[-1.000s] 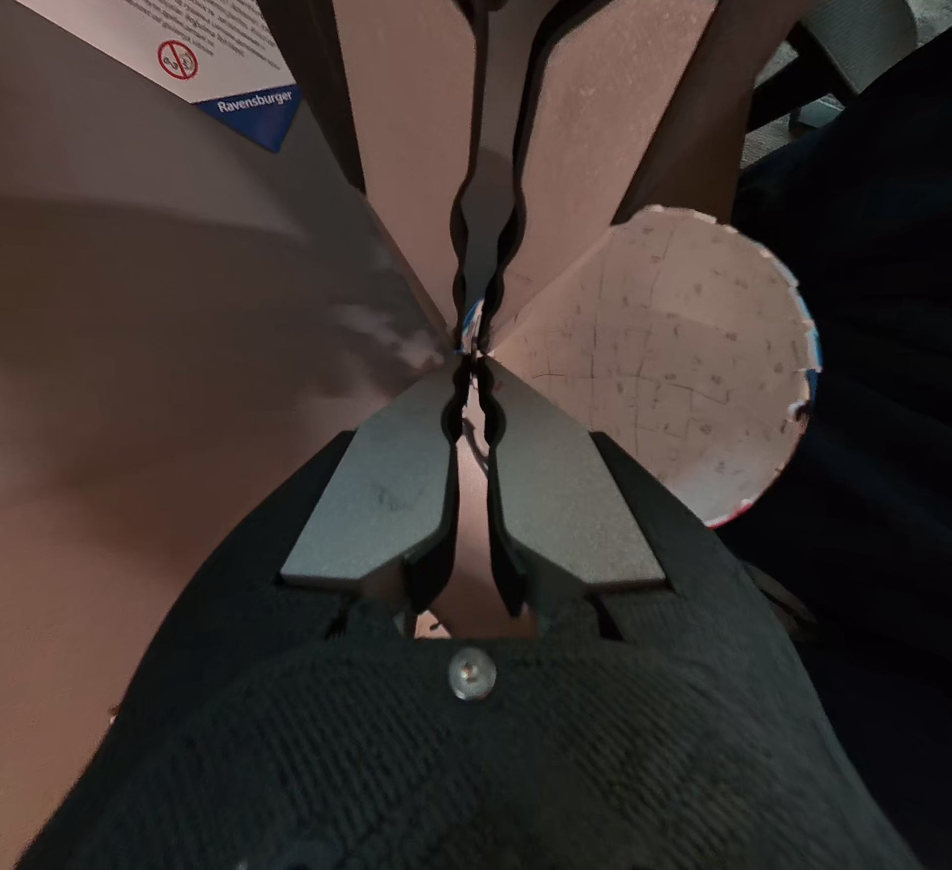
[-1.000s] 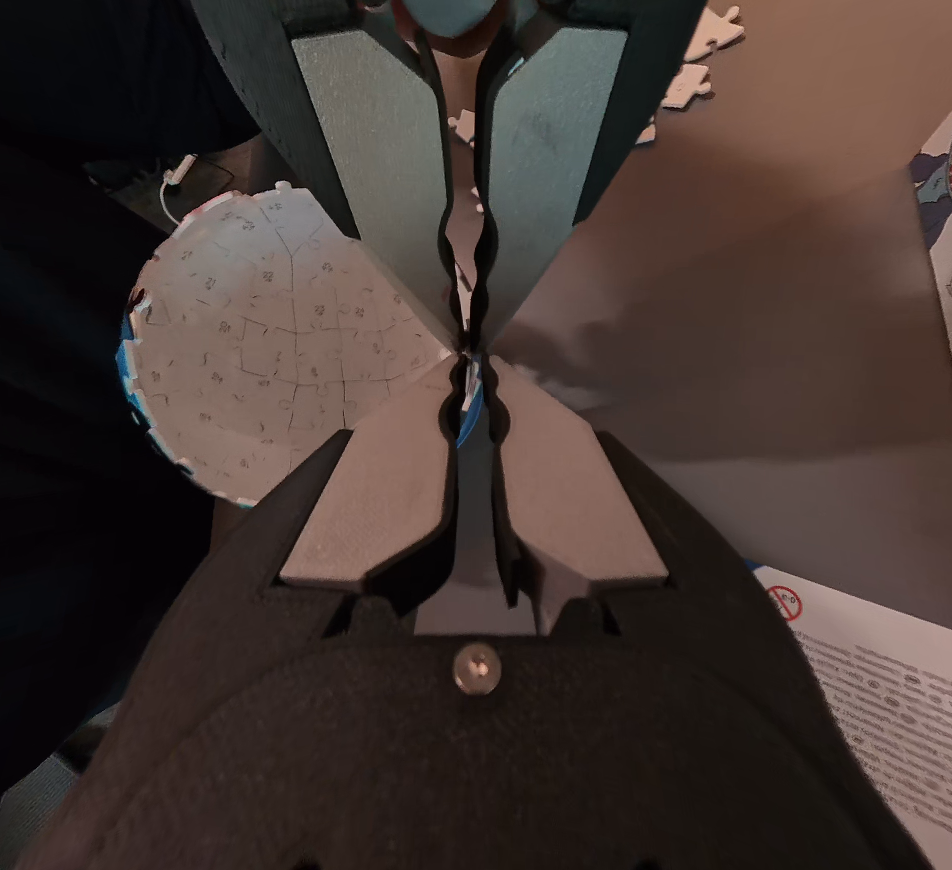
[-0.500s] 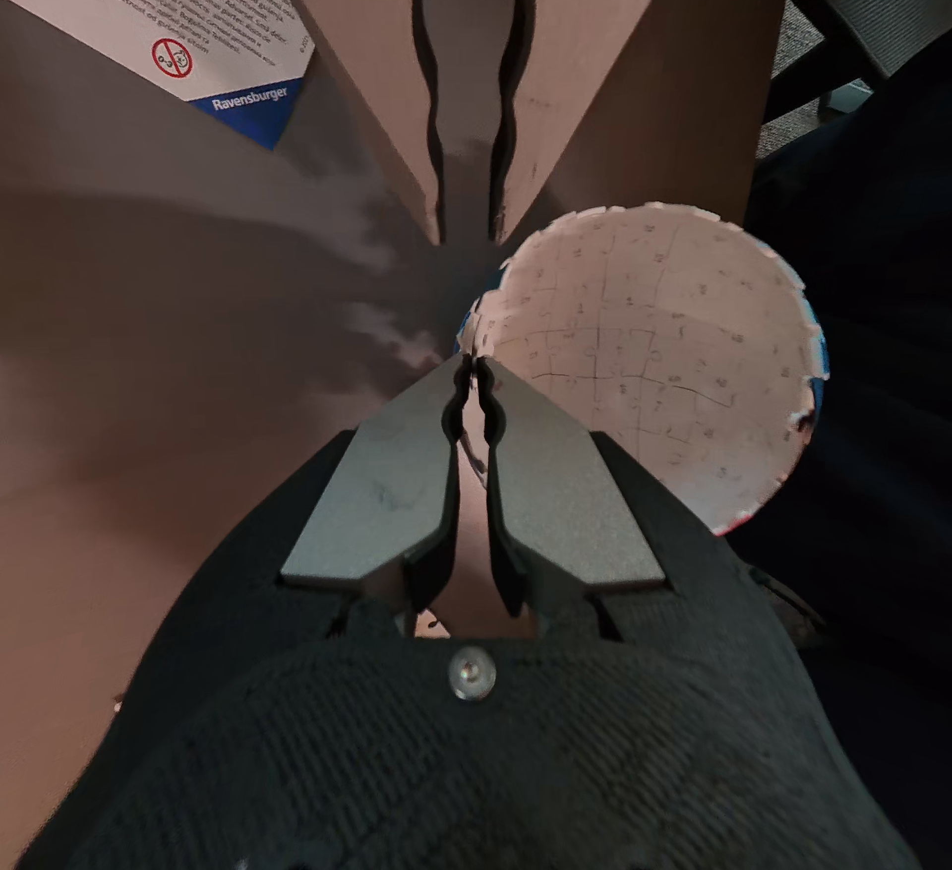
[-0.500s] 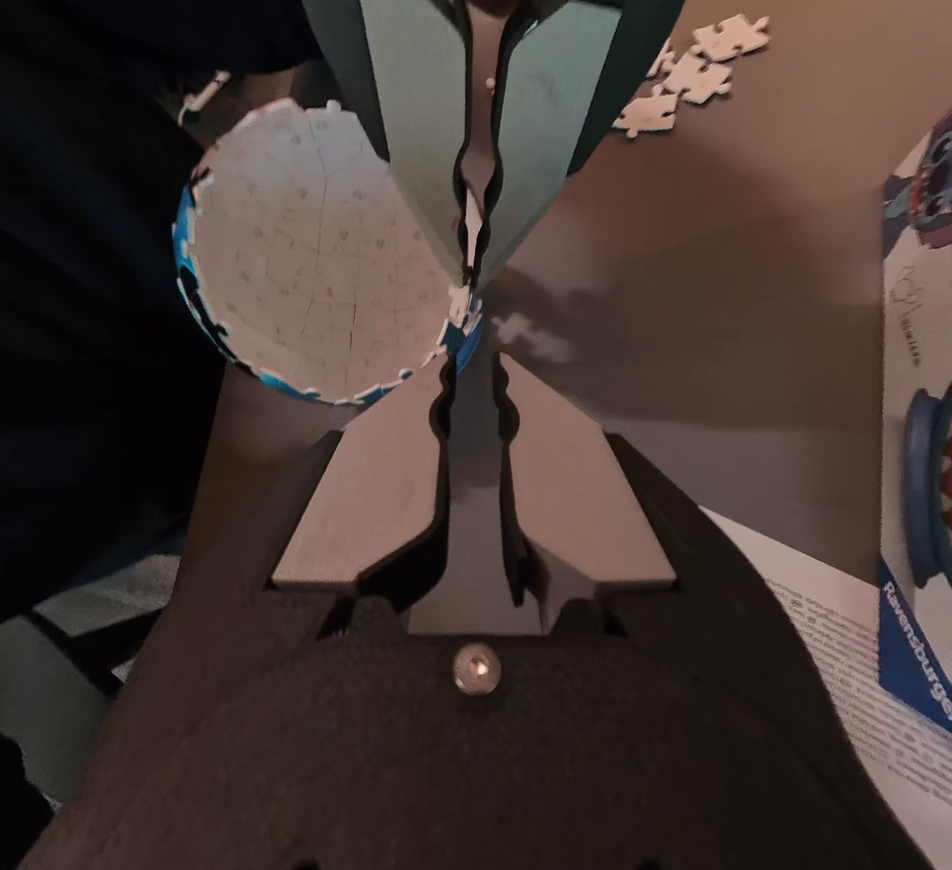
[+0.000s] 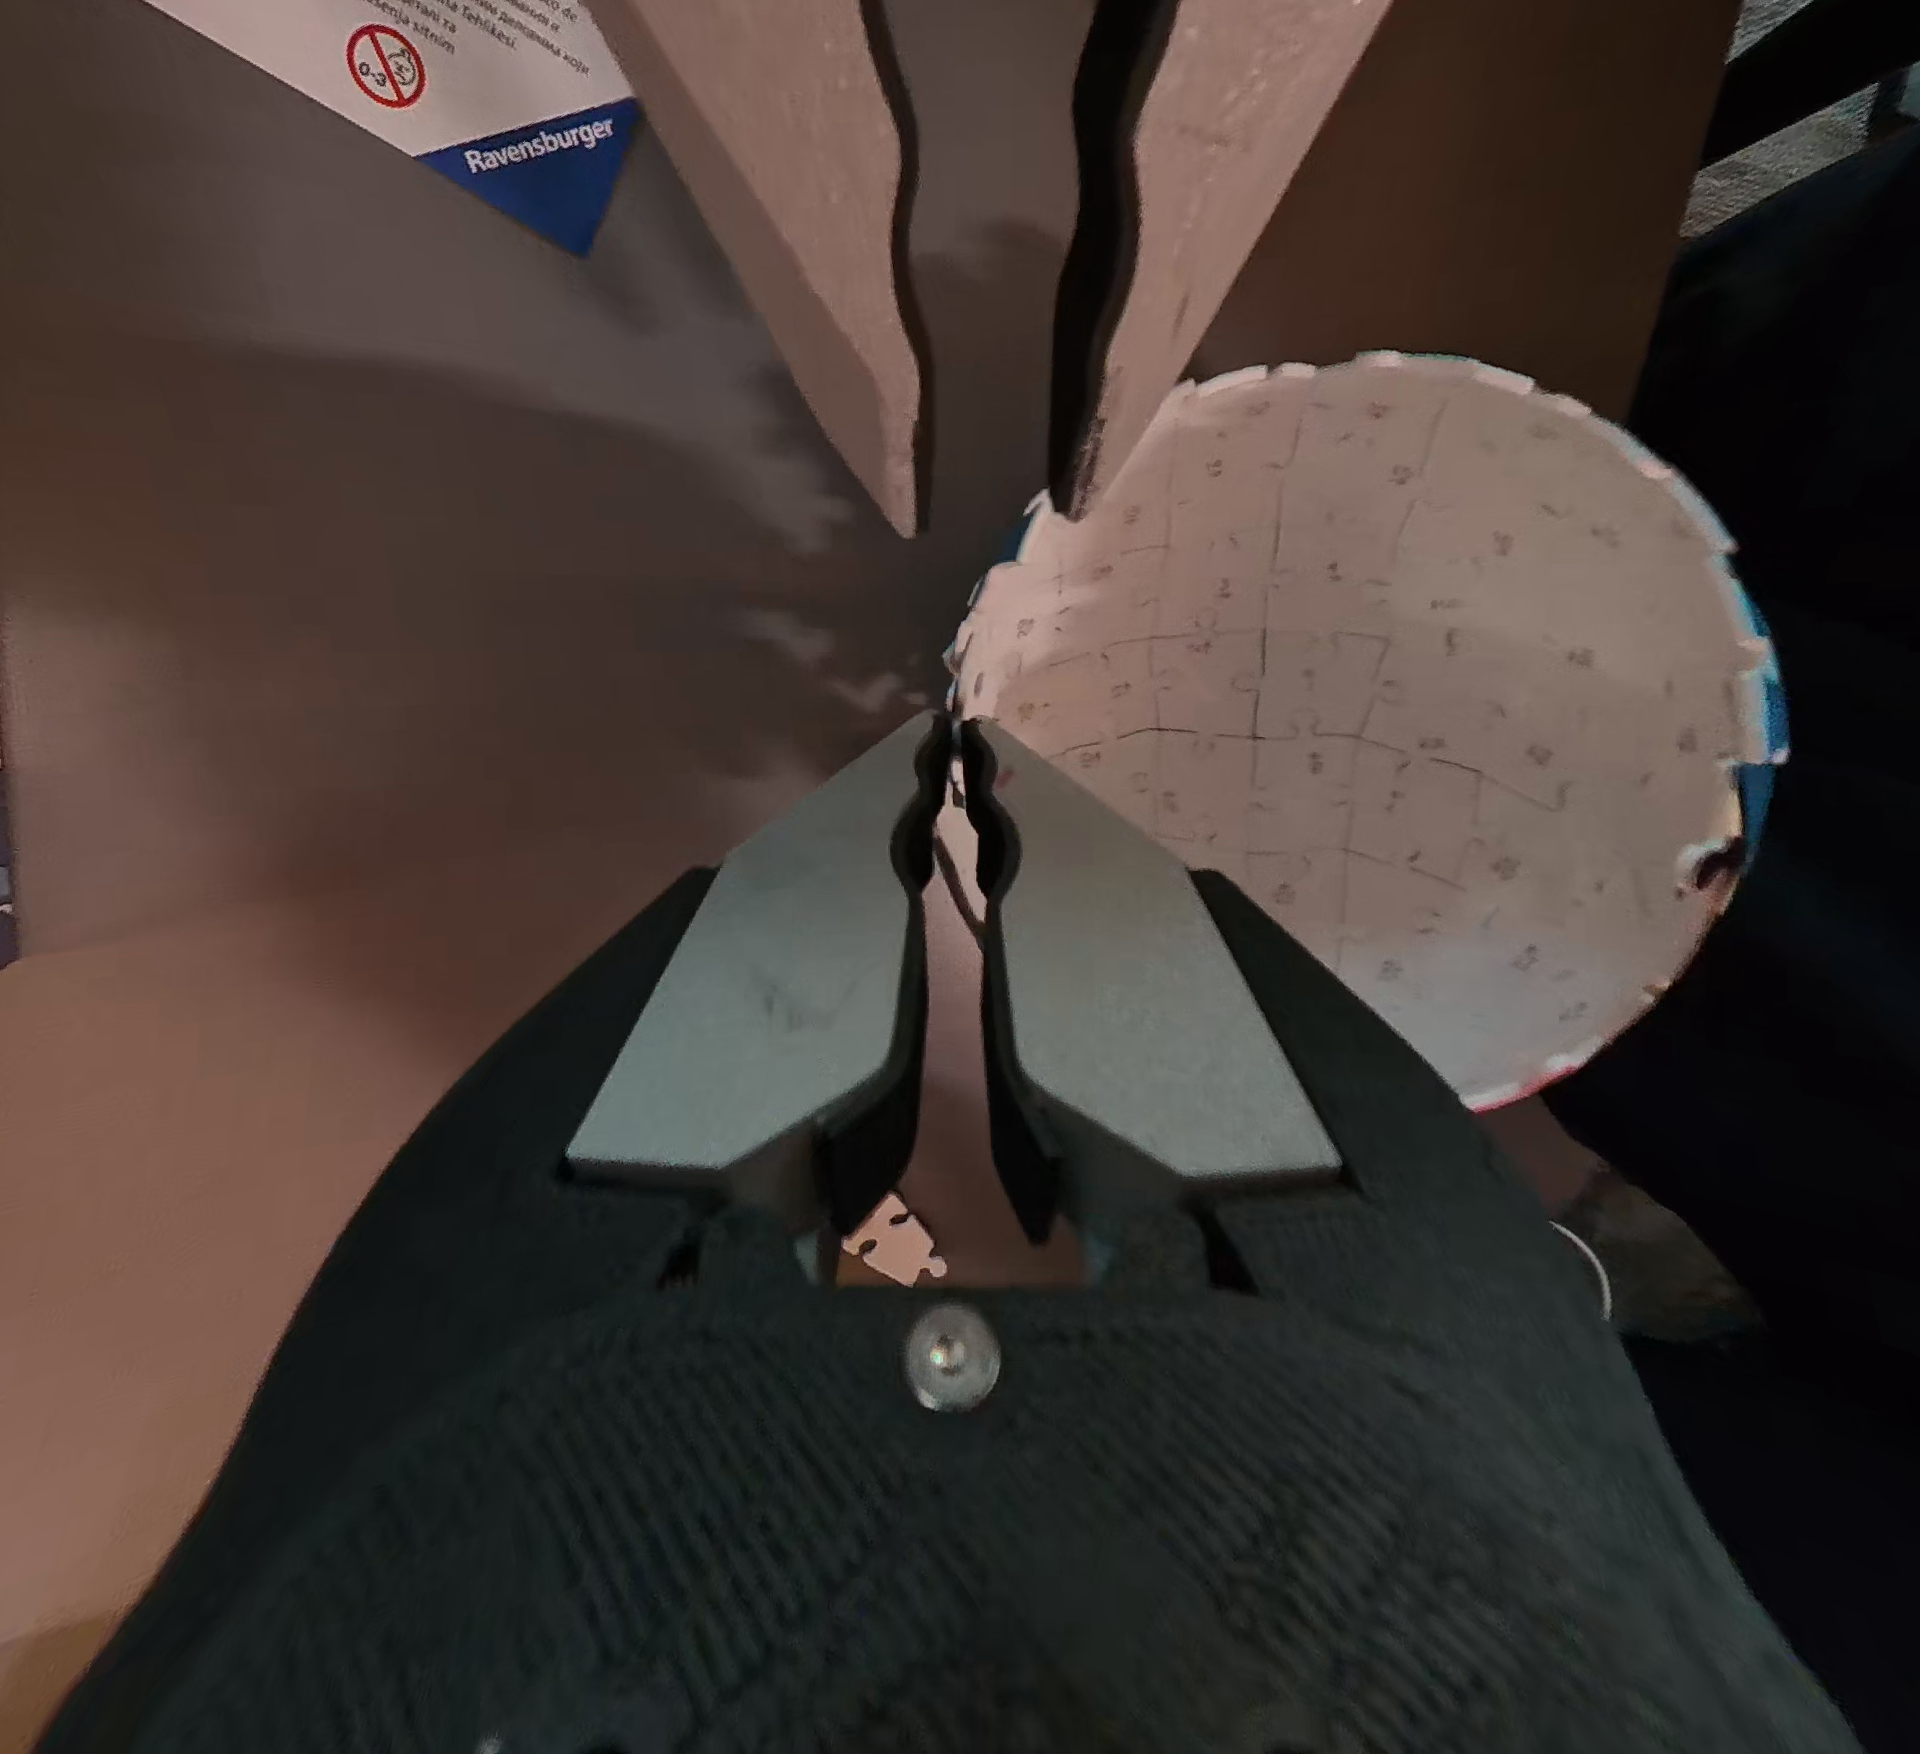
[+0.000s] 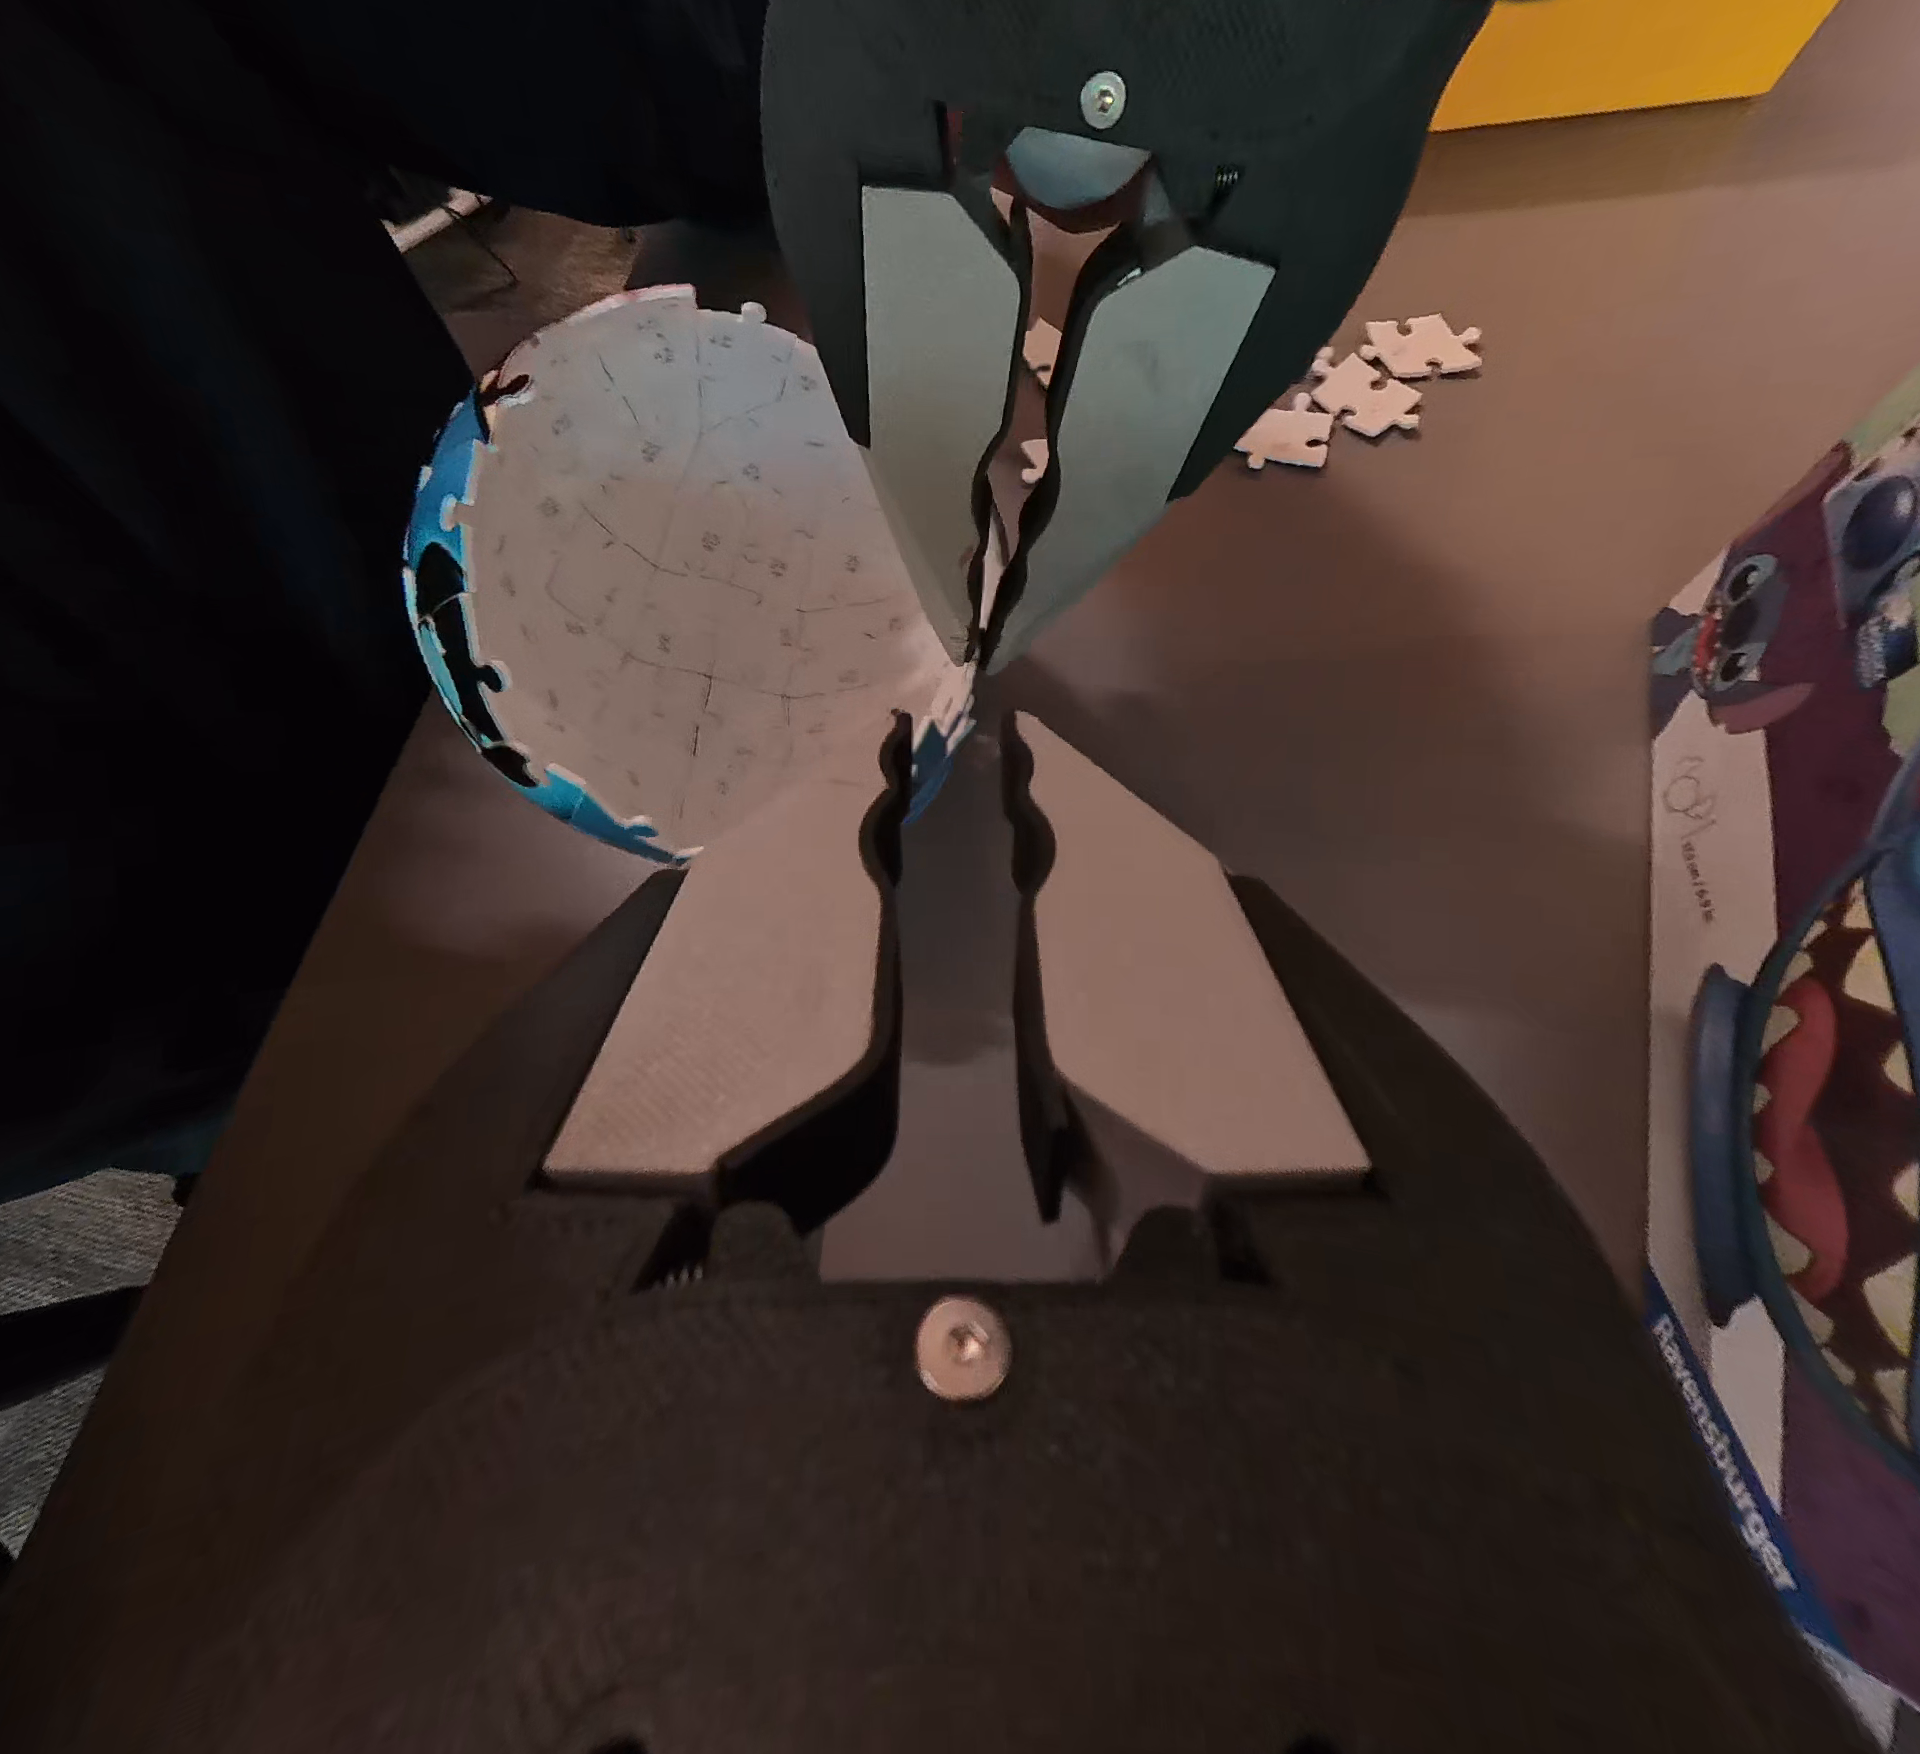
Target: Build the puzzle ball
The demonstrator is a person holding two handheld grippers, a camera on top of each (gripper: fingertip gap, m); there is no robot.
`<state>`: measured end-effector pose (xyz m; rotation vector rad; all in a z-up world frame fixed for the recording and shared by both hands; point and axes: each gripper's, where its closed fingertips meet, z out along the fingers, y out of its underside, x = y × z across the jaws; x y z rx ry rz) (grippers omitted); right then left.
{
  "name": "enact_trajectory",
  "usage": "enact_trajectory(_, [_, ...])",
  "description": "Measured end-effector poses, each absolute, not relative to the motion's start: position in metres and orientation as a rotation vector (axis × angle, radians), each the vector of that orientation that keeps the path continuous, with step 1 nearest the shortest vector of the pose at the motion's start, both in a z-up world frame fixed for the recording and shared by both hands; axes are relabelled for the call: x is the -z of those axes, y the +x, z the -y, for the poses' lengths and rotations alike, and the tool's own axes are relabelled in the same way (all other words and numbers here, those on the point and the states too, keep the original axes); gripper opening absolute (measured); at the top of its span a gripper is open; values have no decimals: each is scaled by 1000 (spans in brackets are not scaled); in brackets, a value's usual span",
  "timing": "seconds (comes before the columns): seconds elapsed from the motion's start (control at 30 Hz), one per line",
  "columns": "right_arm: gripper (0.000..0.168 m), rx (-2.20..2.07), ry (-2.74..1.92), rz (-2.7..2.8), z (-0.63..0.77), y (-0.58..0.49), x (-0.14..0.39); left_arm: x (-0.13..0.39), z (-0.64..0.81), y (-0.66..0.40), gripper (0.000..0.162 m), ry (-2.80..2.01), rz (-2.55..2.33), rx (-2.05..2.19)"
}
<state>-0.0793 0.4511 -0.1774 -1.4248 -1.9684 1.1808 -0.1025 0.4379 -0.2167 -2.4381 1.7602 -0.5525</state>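
The left claw pinches the half-built puzzle ball rim at nine o'clock; the right claw stands narrowly parted, empty.

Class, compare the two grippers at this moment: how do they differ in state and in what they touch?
The left gripper is shut, pinching the rim of the half-built puzzle ball; the right gripper is open and holds nothing. The left one touches the ball's edge, while the right one sits just clear of it. Both have grey fingers with wavy inner edges and point at each other over the table.
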Motion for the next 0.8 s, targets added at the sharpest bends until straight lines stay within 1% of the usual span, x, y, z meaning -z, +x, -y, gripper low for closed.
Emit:
enact_trajectory(0.1, [15, -1214, -1432, 1982, -448, -79, 181, 218, -437, -103, 0, -2439, -1772, 531])
enact_trajectory(0.23, [16, -1274, -1321, 2000, -437, -75, 169, 220, -436, -105, 0, -2446, -1782, 529])
enact_trajectory(0.33, [21, -1332, -1246, 2011, -428, -70, 159, 220, -436, -105, 0, -2452, -1776, 533])
enact_trajectory(0.53, [35, -1338, -1226, 2057, -419, -66, 160, 216, -436, -102, 0, -2429, -1773, 535])
enact_trajectory(0.8, [43, -1339, -1249, 1976, -395, -51, 144, 191, -436, -102, 0, -2354, -1725, 628])
